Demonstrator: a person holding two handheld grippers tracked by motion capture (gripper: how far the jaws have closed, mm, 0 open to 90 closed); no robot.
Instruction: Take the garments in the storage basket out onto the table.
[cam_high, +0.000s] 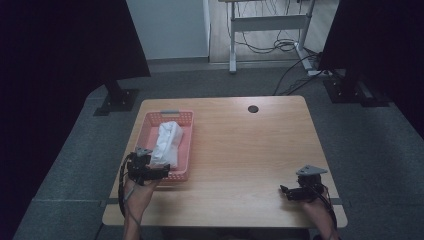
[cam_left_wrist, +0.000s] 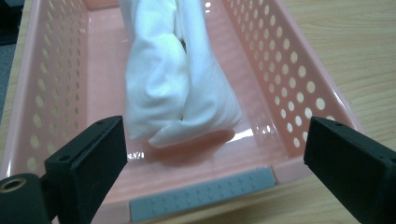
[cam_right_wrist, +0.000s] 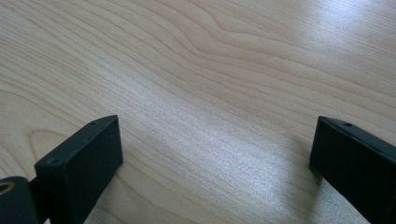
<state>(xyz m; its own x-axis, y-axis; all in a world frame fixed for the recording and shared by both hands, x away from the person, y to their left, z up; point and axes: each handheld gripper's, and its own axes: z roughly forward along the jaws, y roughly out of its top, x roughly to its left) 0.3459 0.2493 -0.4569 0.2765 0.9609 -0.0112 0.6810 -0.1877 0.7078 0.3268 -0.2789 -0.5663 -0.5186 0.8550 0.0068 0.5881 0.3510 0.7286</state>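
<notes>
High view: left gripper sits at the near end of the pink perforated basket, on the left part of the wooden table. A rolled white cloth lies lengthwise inside the basket. Right gripper is parked near the table's front right corner, well apart from the basket.

Step, as I read it: approach for a grab on the cloth, or possibly the basket's near rim; can't say which yet.

Left gripper view: jaws spread wide, nothing between them, touching nothing. The cloth sits ahead of the gap and a bit left of its centre, its near end just past the basket's grey handle strip.

Next move calls for advancing over the near rim, dropping in, centring the jaws on the roll's end, then closing. Risk: clipping the rim or pinching one fold only.

Right gripper view: jaws wide, empty, bare wood grain under them.
</notes>
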